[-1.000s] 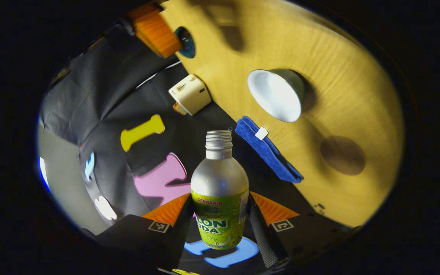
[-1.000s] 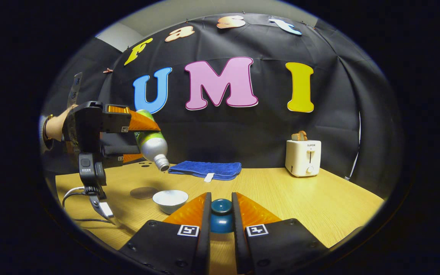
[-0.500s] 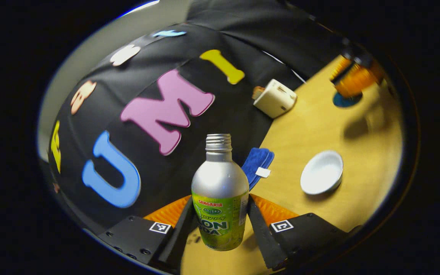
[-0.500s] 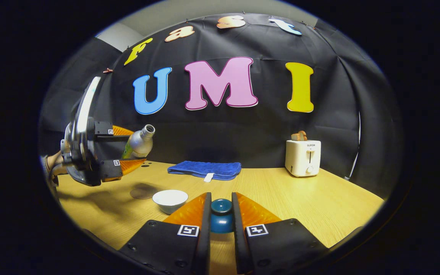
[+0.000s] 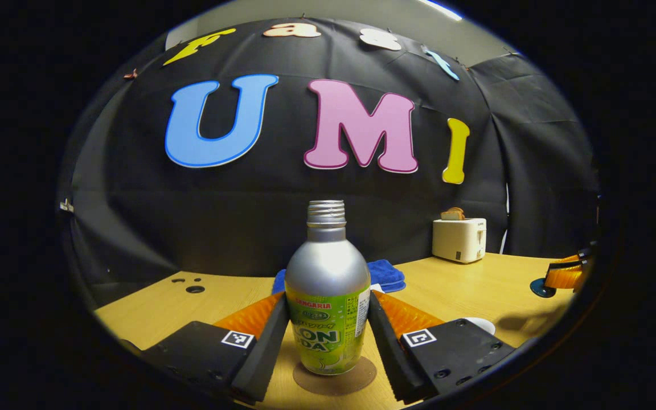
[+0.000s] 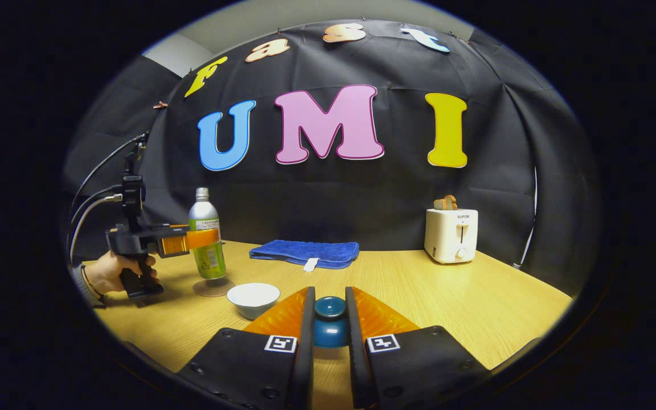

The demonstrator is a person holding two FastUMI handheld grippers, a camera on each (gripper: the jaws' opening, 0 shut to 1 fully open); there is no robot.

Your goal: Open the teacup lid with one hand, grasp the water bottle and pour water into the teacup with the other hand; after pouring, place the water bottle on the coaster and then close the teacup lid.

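Water bottle (image 5: 328, 296), tilted 1 s ago, now stood upright on coaster (image 5: 335, 377), clamped by left gripper (image 5: 328, 319); lid (image 6: 330, 320) pinched by right gripper (image 6: 328, 319), closing pending.

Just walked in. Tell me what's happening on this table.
A person is working with two handheld grippers. The left gripper is clamped on the water bottle, which stands upright with its base on the round coaster. The right gripper grips the blue teacup lid, held away from the open white teacup. A blue towel and a toaster sit at the back.
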